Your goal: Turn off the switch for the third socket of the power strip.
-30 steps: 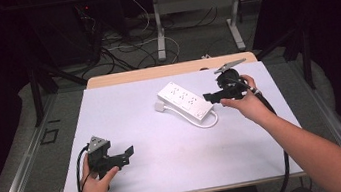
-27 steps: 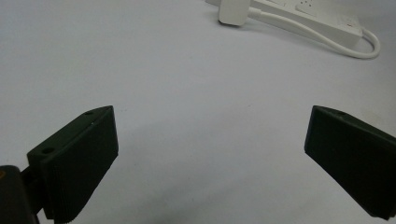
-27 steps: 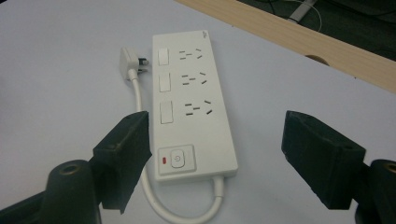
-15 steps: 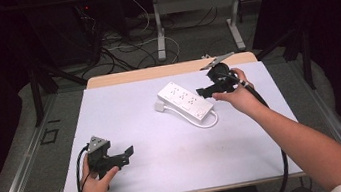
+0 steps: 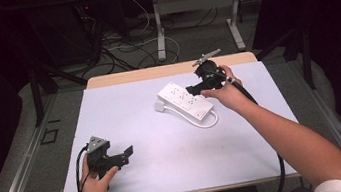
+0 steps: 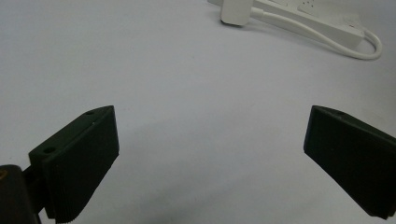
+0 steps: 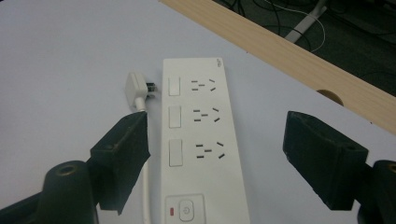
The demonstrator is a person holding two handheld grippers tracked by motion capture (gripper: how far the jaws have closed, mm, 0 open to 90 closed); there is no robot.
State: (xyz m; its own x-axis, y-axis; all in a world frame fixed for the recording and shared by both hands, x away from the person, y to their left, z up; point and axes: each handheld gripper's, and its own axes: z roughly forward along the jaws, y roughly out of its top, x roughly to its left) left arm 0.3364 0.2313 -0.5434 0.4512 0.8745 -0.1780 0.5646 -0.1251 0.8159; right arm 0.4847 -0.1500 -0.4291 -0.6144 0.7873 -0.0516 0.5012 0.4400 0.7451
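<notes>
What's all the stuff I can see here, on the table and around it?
power strip: one, white, three socket groups with switches, far right part of the sheet
plug: one, white, on the strip's own cable, lying loose beside the strip
sheet: one, pale lilac-white, covering the table top
table: one, light wood edge showing at the far side
cables: several, dark and white, on the floor beyond the table
left gripper: one, black, jaws open, near left of the sheet
right gripper: one, black, jaws open, over the strip
</notes>
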